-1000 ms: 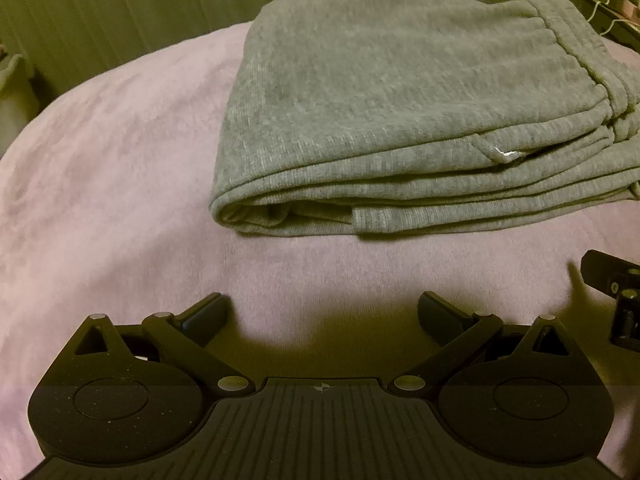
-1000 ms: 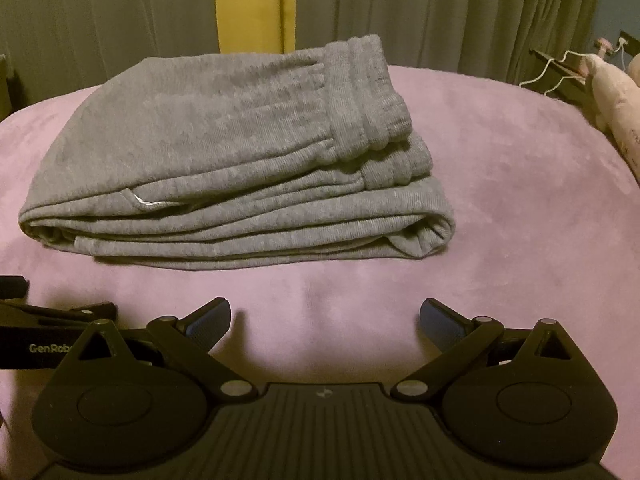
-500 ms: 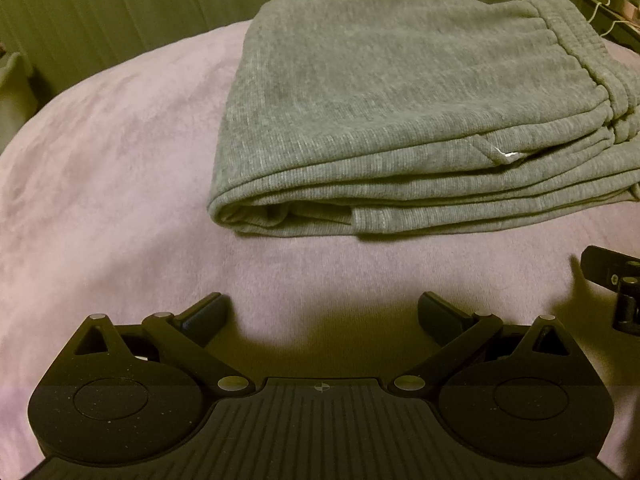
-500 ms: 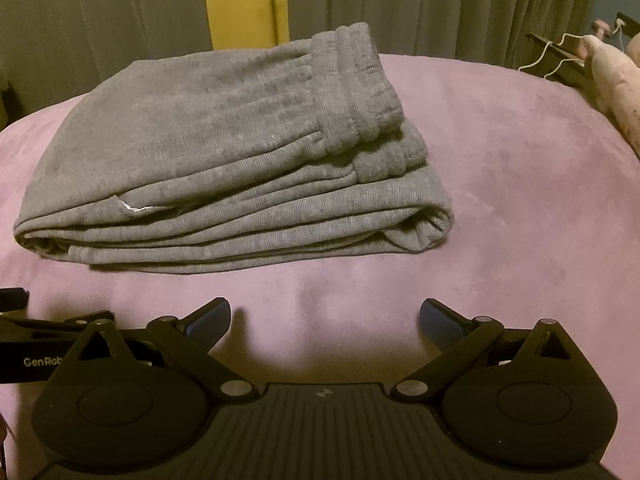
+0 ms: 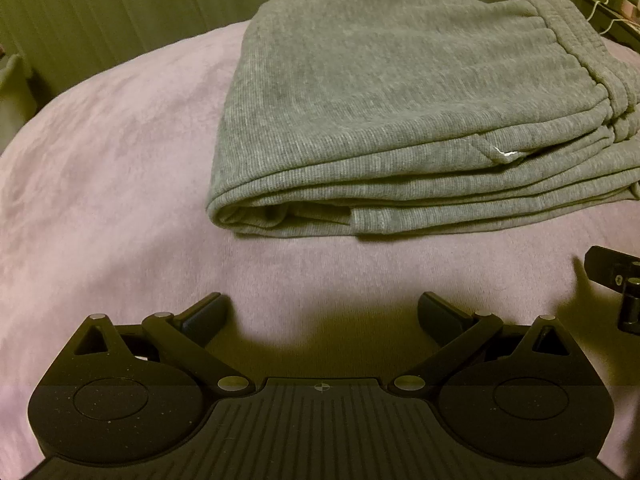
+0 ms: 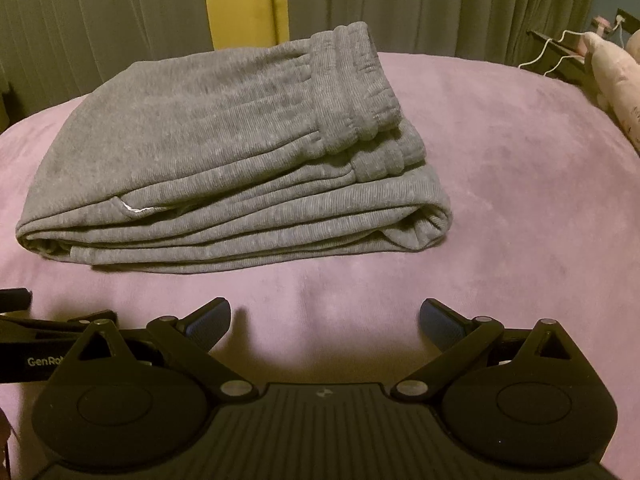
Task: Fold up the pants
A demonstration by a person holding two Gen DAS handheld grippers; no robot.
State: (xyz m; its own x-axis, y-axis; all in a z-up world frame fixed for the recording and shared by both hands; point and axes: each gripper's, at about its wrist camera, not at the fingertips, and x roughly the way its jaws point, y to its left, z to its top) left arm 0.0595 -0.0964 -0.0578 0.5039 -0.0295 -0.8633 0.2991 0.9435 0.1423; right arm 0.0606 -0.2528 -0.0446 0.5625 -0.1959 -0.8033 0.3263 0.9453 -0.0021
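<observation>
While both pairs of fingers are standing wide apart and gripping nothing, the left gripper (image 5: 322, 314) and right gripper (image 6: 326, 318) are hovering low over the pink bed cover (image 6: 520, 200), clear of the cloth. Ahead of them the grey pants (image 6: 224, 168) are lying folded in a flat stack, filling the upper centre of each frame, long axis running across. Its left end (image 5: 224, 208) is sitting nearer the left fingers; its waistband end (image 6: 424, 220) nearer the right.

Folded pants (image 5: 400, 120) on blanket (image 5: 100, 184); both grippers before them, apart; curtain (image 6: 440, 4) behind.
</observation>
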